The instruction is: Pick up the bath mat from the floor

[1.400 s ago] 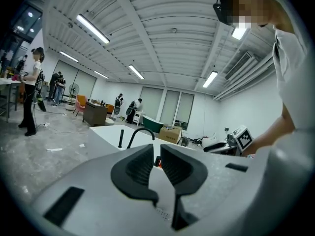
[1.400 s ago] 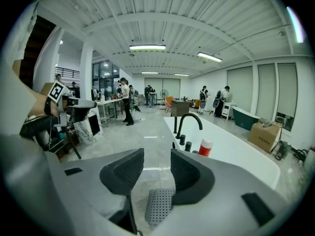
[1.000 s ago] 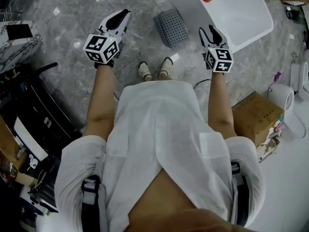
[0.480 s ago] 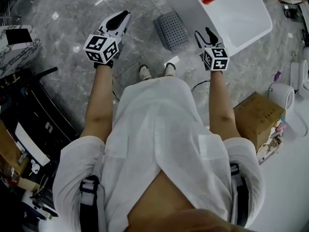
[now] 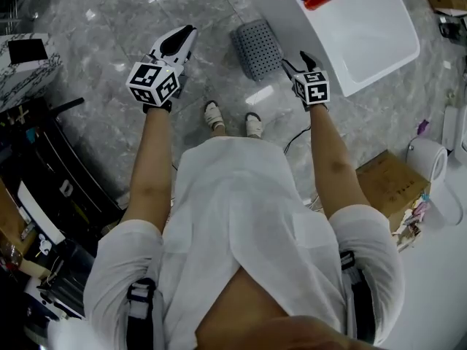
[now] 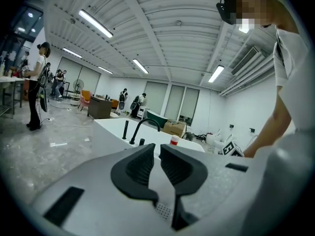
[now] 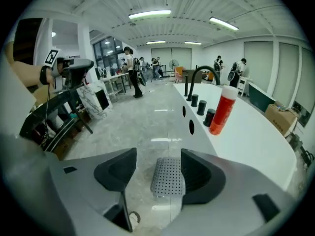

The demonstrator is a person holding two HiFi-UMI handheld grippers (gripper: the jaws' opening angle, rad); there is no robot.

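Right gripper view shows mat [image 7: 168, 177] beyond opening fingers [image 7: 203, 177]

The right gripper [image 5: 295, 62] has sunk toward the floor with its jaws opening wider; the bath mat [image 5: 257, 48] now lies just ahead of them.

No legible text, label, brand, number or sign — nothing readable in any view

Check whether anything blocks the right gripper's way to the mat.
Nothing visible does. The right gripper, whose empty jaws have just been opening, points at the mat, flat on bare floor beside the tub.
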